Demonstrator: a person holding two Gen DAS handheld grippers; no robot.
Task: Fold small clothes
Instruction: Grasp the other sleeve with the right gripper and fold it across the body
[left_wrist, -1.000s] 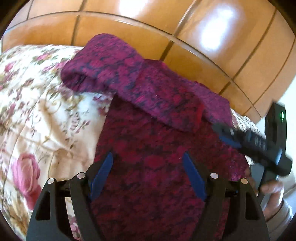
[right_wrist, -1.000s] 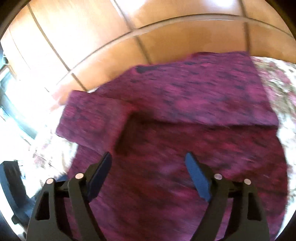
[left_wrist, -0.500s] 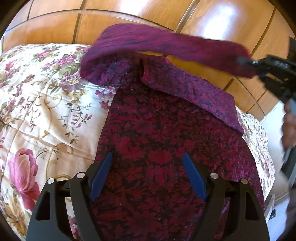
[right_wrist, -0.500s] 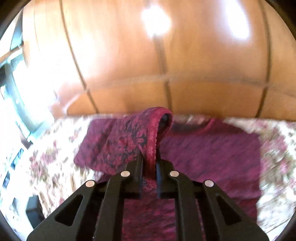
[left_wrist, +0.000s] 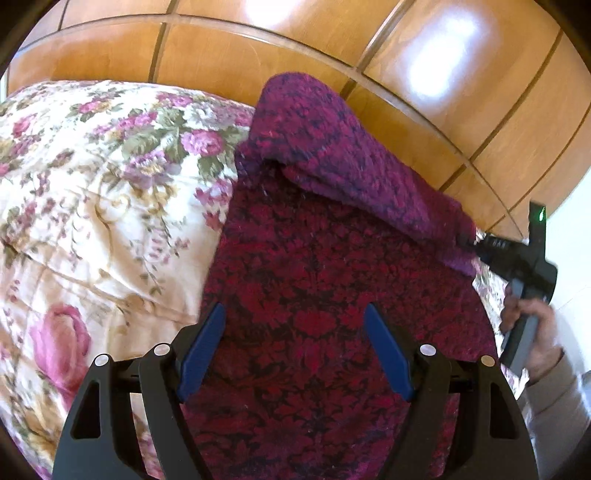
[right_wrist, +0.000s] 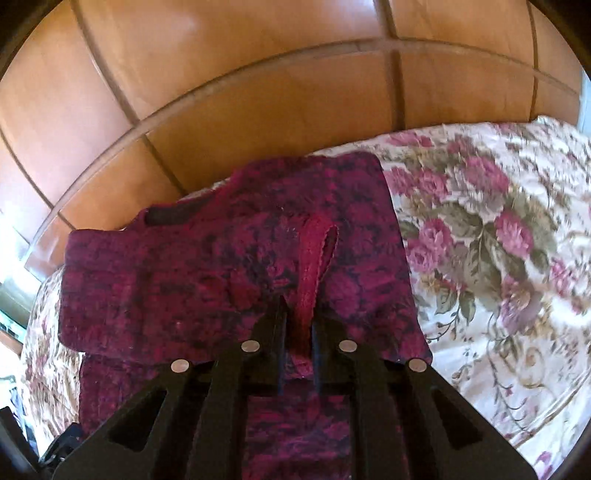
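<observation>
While the magenta sweater (left_wrist: 325, 332) lies spread on the floral bedspread (left_wrist: 92, 221), its long axis runs from the near hem away toward the wooden headboard (left_wrist: 258, 51), and every place below is given relative to that sweater. Over its near end, the left gripper (left_wrist: 295, 347) hovers with blue pads spread wide and nothing between them, only the knit body beneath. At the sweater's right edge, the right gripper (left_wrist: 467, 242) is pressed together on the cuff end of a sleeve (left_wrist: 351, 155), which stretches from the far shoulder, nearest the headboard, across the chest to that edge. From the right wrist view, the right gripper (right_wrist: 297, 328) pinches a narrow red fold of the sleeve (right_wrist: 314, 258), which loops up in front of the jaws. A hand (left_wrist: 532, 332) and pale sleeve cuff hold its handle beside the sweater's right edge. By judgement, the coming move turns on that sleeve lying crosswise to the sweater's long axis: the right hand already holds it, and the left is nearer the hem
</observation>
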